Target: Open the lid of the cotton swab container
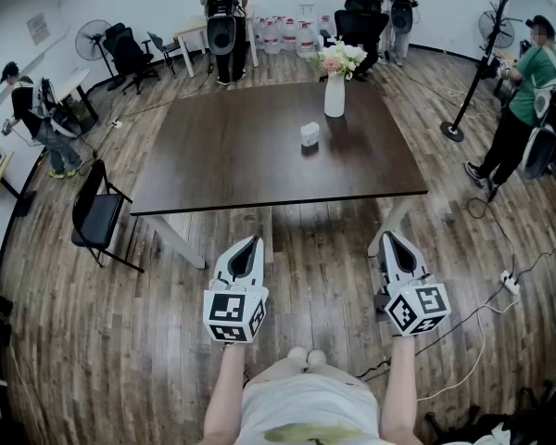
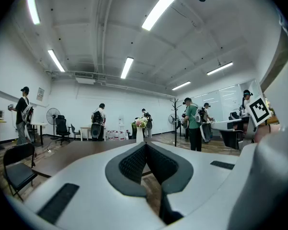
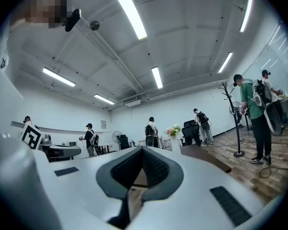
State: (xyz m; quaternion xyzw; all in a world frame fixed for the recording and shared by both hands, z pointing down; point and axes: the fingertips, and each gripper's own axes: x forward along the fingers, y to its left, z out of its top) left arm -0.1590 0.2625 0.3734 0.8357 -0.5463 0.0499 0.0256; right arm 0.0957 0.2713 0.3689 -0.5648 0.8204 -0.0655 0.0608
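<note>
White cotton swab container [image 1: 309, 133] on a dark brown table [image 1: 222, 156].
The left gripper [image 1: 250, 242] and right gripper [image 1: 392, 237] are white, with black-and-white square markers; vase [image 1: 334, 98] white; floor [image 1: 120, 341] brown planks.

1 downward, 2 forward, shared table [image 1: 241, 146]

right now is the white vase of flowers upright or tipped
Upright: the white flower vase stands on the dark brown table, bouquet pointing up.
</note>
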